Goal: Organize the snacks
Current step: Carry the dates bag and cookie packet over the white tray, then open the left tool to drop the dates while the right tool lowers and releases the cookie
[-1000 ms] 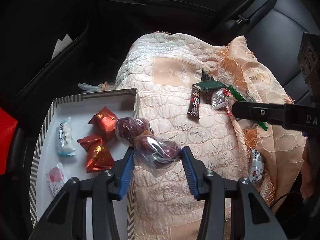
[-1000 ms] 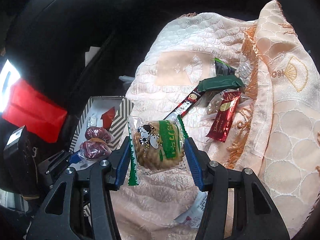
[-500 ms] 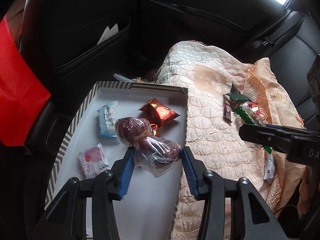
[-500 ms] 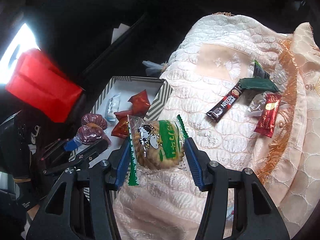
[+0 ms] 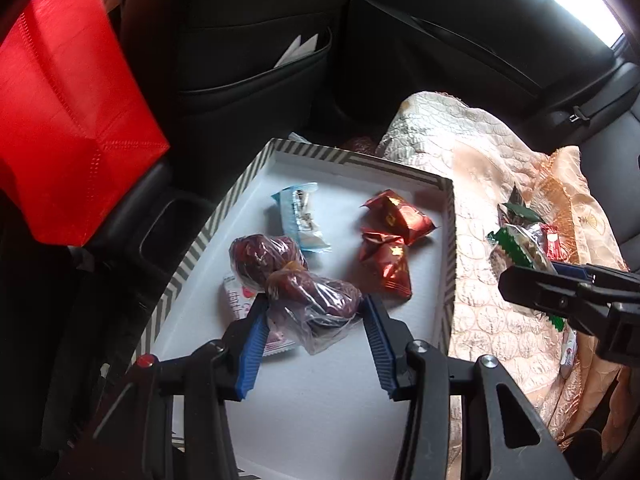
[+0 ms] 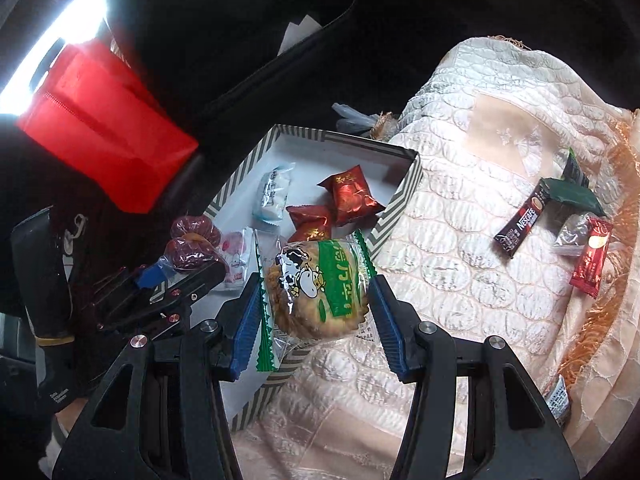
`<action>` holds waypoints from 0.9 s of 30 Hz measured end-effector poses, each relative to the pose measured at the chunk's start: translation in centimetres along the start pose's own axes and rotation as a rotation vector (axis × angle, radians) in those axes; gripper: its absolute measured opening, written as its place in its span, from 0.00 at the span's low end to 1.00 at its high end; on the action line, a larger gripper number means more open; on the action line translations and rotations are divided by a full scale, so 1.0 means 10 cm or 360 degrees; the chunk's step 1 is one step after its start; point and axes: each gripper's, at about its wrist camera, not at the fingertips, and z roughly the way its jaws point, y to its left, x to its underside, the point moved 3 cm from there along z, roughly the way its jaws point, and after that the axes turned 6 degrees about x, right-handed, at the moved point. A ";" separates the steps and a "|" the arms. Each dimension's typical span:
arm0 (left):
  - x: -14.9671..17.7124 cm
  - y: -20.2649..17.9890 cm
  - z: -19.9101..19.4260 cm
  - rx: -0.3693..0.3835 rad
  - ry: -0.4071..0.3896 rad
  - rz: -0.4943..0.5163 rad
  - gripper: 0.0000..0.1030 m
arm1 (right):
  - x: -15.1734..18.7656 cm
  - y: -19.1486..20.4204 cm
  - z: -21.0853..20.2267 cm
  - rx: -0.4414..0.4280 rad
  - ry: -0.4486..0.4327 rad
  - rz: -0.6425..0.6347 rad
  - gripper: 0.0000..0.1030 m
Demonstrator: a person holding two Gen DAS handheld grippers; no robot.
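My left gripper is shut on a clear bag of red dates, which hangs over the white striped-rim box. In the box lie two red foil snacks, a pale blue wrapped candy and a pink-and-white packet. My right gripper is shut on a green-and-clear cow-print biscuit pack, hovering over the box's near right corner. On the quilted cloth lie a Nescafe stick, a dark green packet and a red sachet.
A red bag sits left of the box beside the dark car door and seat-back pocket. A peach quilted cloth covers the seat to the right. A gloved hand holds the left gripper. Another wrapper lies at the cloth's lower right.
Both grippers have swung left, from over the cloth to over the box, each carrying its snack. The date bag now hangs above the box floor and the biscuit pack above its corner.
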 end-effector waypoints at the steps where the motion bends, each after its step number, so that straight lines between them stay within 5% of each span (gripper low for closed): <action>1: 0.01 0.03 0.00 -0.0013 -0.0004 -0.0006 0.48 | 0.00 0.04 0.02 0.0002 0.0004 -0.0014 0.51; 27: 0.08 0.36 0.29 -0.0138 0.0034 -0.0116 0.48 | -0.01 0.55 0.62 0.0046 0.0179 -0.0205 0.51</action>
